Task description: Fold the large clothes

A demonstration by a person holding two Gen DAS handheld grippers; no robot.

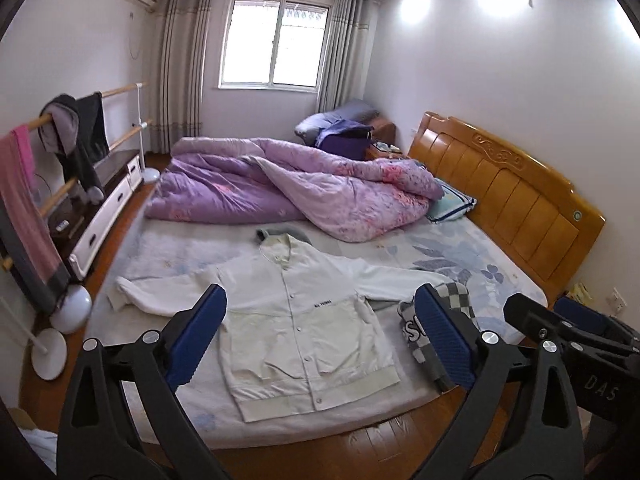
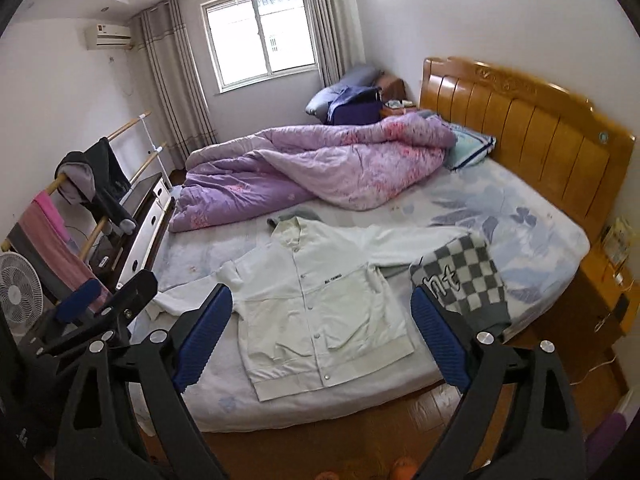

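Observation:
A pale white-green button-up jacket (image 1: 304, 320) lies flat, front up, on the bed (image 1: 168, 256), sleeves spread to both sides. It also shows in the right wrist view (image 2: 320, 312). My left gripper (image 1: 320, 336) is open and empty, held above the near bed edge with the jacket between its blue pads. My right gripper (image 2: 320, 340) is open and empty too, at the same distance from the jacket. A grey-white checkered garment (image 2: 464, 276) lies over the jacket's right sleeve end; it also shows in the left wrist view (image 1: 452, 304).
A crumpled purple quilt (image 1: 288, 188) fills the far half of the bed. The wooden headboard (image 1: 508, 196) is on the right. A clothes rail (image 1: 60, 128) with hanging clothes, a fan (image 2: 18, 296) and a low cabinet (image 1: 108, 196) stand left. Wooden floor (image 1: 360, 452) lies below.

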